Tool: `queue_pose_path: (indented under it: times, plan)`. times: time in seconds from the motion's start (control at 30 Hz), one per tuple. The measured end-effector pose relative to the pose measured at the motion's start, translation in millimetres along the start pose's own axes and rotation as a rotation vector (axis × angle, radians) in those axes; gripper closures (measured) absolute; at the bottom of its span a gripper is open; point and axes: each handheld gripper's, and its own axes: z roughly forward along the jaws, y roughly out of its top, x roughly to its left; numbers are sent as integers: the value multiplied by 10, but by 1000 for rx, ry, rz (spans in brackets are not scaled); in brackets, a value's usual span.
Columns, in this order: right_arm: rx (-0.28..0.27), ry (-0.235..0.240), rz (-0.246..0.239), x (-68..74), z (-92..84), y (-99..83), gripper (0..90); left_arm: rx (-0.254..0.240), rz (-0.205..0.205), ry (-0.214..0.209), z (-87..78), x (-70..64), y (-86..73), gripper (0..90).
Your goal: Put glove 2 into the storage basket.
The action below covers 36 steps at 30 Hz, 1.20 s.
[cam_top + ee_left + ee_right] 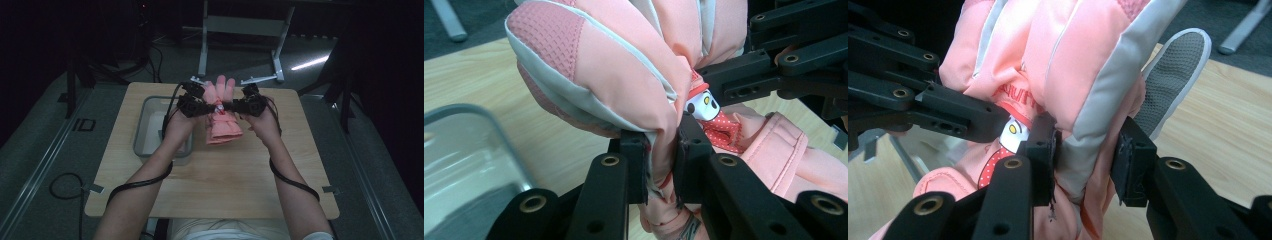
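Glove: pink, padded, held above the worktop at 12 o'clock, beside the tub
Left tongs: clamped on glove's side
Right tongs: clamped on opposite side
Handling: likely light, soft, floppy; grip the seams near the wrist

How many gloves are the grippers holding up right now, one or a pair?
1 that I can make out: the pink glove, held above the table between the left gripper and right gripper, right of the bin. A second could be hidden behind it.
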Motion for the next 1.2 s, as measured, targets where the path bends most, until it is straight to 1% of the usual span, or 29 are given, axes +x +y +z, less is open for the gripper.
queue_pose_path:
  times: [0.07, 0.17, 0.3, 0.4, 0.57, 0.6, 0.63, 0.73, 0.87, 0.97, 1.07, 1.13, 1.17, 1.2]
  plan:
    - [3, 14, -14, 56, 56, 73, 655, -6, -4, 16, -78, 59, -13, 780]
    - [8, 33, -33, 152, 150, 181, 655, -15, -21, 37, -201, 155, -47, 780]
    - [17, 61, -51, 287, 309, 323, 655, -33, -54, 71, -367, 313, -118, 780]
    - [28, 82, -72, 391, 438, 414, 654, -36, -73, 86, -464, 422, -172, 780]
    - [53, 112, -96, 547, 669, 534, 654, -34, -105, 122, -596, 602, -278, 780]
    - [61, 115, -101, 581, 715, 553, 654, -34, -105, 122, -596, 602, -278, 780]
    - [68, 120, -111, 620, 772, 573, 654, -35, -122, 132, -641, 667, -334, 780]
    - [83, 133, -127, 693, 893, 613, 654, -42, -144, 144, -689, 768, -421, 780]
    - [109, 138, -140, 780, 1081, 635, 654, -35, -179, 141, -692, 926, -538, 780]
    - [128, 149, -130, 804, 1226, 605, 654, -23, -199, 137, -656, 1030, -631, 779]
    - [148, 149, -124, 809, 1367, 546, 653, -15, -219, 128, -579, 1119, -739, 778]
    - [166, 136, -118, 814, 1443, 495, 653, -10, -244, 107, -515, 1183, -814, 778]
    - [173, 130, -119, 816, 1480, 463, 653, -10, -244, 107, -515, 1183, -814, 778]
    - [185, 131, -112, 803, 1539, 424, 652, 6, -265, 94, -439, 1238, -884, 778]
